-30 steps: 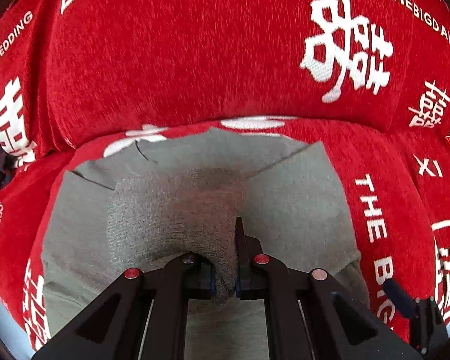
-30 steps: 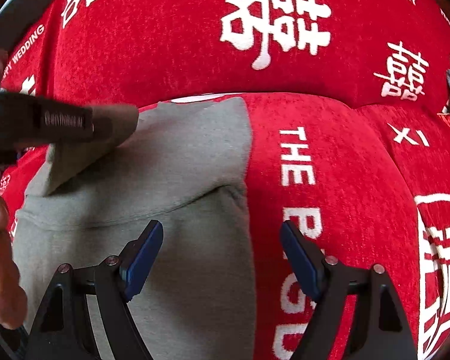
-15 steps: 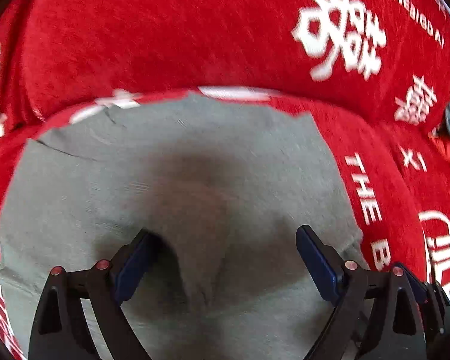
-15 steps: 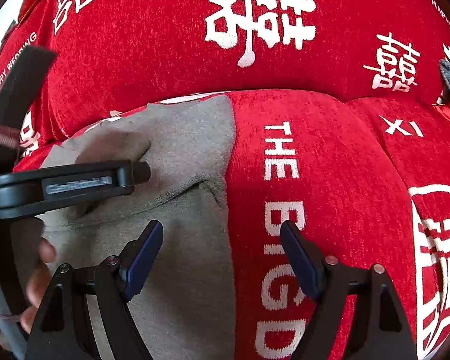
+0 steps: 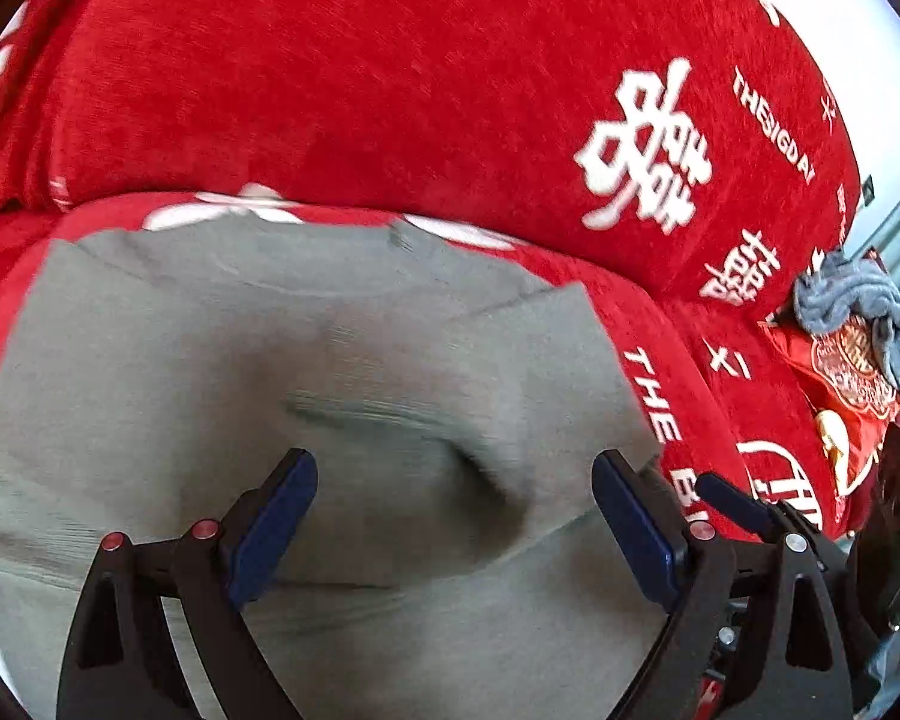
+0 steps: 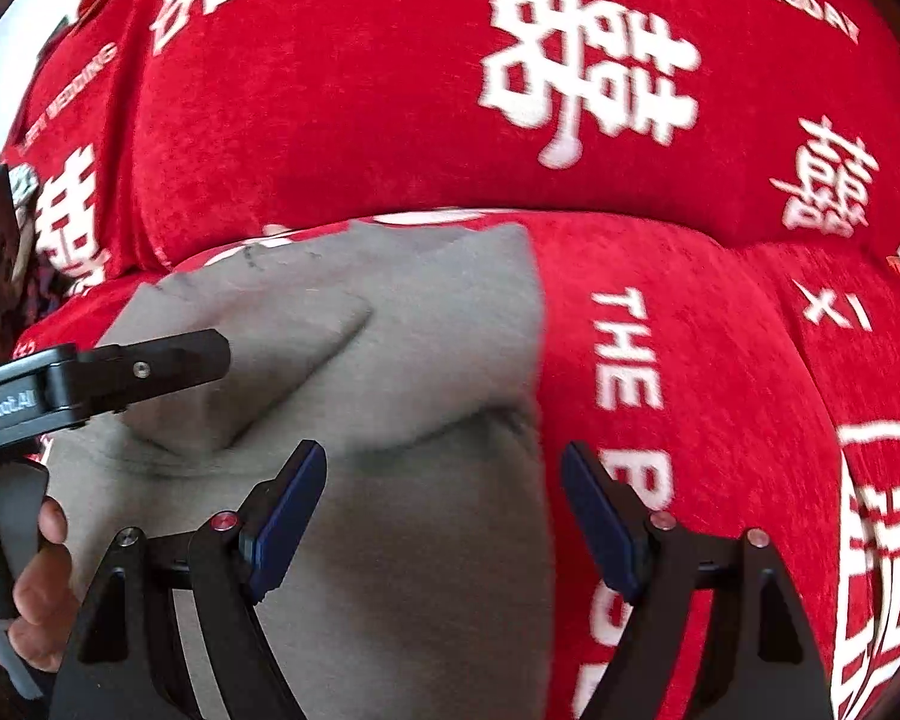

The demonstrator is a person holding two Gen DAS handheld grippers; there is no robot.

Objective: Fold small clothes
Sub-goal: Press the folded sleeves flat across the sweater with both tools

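Note:
A small grey garment [image 5: 354, 372] lies spread on a red sofa seat, with a folded flap across its middle. In the left wrist view my left gripper [image 5: 453, 516] hangs just above the cloth, open, its blue pads [image 5: 273, 525] wide apart and nothing pinched. From the right wrist view the same grey garment [image 6: 426, 360] shows its right edge, and my right gripper [image 6: 444, 510] stands open over that edge, holding nothing. The left gripper's black body [image 6: 90, 375] and the hand [image 6: 42, 588] holding it sit at the left of that view.
The red sofa cover [image 5: 390, 90] with white lettering rises as a backrest behind the garment. A crumpled blue-grey cloth [image 5: 858, 312] lies on a red cushion at the far right. Bare red seat [image 6: 720, 420] stretches to the right of the garment.
My left gripper let go of the grey fold it was pinching and opened wide, then swung to the right over the garment. The released flap now lies flat. My right gripper stayed open and shifted slightly.

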